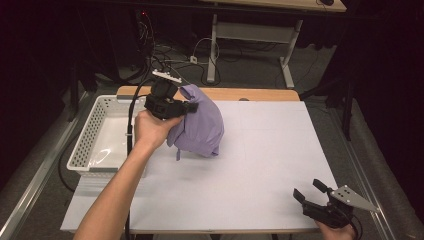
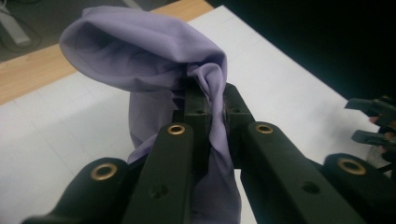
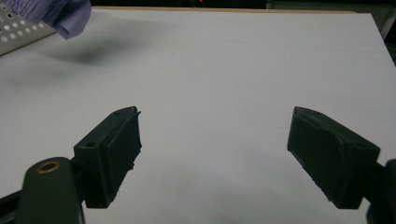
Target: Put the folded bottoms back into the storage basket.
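Pinching a bunched fold of the purple cloth, the left tool holds it hanging above the white tabletop beside the basket, likely to carry it; the right tool waits near the front edge, jaws wide and empty.

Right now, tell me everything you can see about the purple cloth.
The purple cloth is thin, soft lavender fabric, plain and unpatterned. It hangs bunched and creased, lifted near the white basket, its lower folds close to the white table cover; whether they touch is unclear. The left gripper is shut on a twisted fold, fabric billowing above the jaws and trailing below. Nothing else touches it.
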